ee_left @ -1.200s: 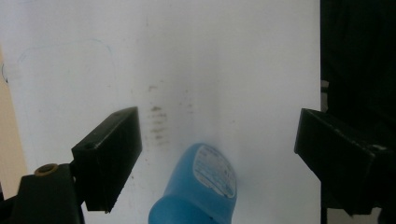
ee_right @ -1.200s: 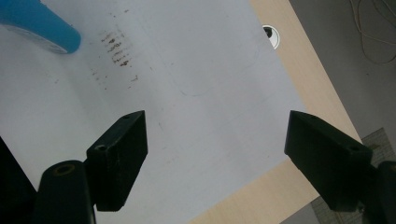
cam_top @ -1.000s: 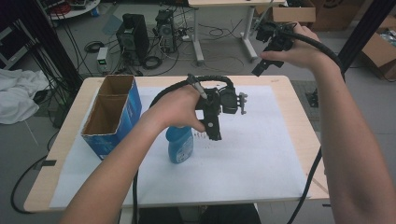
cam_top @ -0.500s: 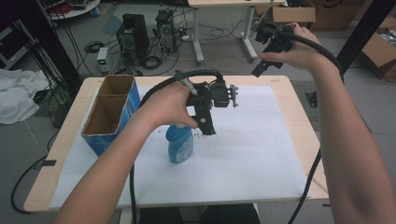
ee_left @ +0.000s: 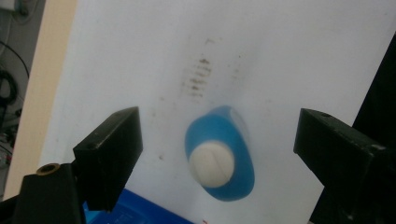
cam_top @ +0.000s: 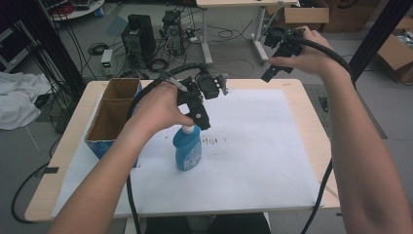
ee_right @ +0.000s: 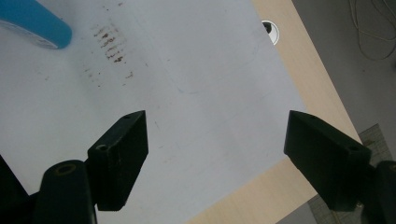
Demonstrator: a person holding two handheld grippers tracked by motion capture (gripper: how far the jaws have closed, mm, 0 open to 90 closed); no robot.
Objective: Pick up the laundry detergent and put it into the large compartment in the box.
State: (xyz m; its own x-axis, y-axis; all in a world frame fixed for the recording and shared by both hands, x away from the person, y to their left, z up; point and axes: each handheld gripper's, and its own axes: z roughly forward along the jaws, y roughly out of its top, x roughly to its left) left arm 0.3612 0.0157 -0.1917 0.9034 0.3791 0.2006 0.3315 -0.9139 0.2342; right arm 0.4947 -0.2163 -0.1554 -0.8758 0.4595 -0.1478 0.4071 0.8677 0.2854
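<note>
A blue bottle (cam_top: 187, 148) with a white cap stands upright on the white sheet (cam_top: 253, 161) near the table's middle. My left gripper (cam_top: 200, 119) hangs just above its cap, pointing down. In the left gripper view the bottle (ee_left: 219, 158) lies below and between the jaws of that gripper (ee_left: 217, 135), which stand wide apart and touch nothing. My right gripper (cam_top: 270, 73) is held high over the table's far right edge. Seen from its own camera, this gripper (ee_right: 217, 140) is open over bare sheet, with the bottle's base (ee_right: 37, 21) at the upper left.
An open cardboard box (cam_top: 114, 114) with blue sides stands at the table's left, close to the bottle. Brown smudges (cam_top: 212, 141) mark the sheet right of the bottle. Wooden table margin (cam_top: 311, 126) borders the sheet. Cables trail from both grippers.
My left hand has carried its gripper leftward, from right of the bottle to above its cap. The right hand has kept still.
</note>
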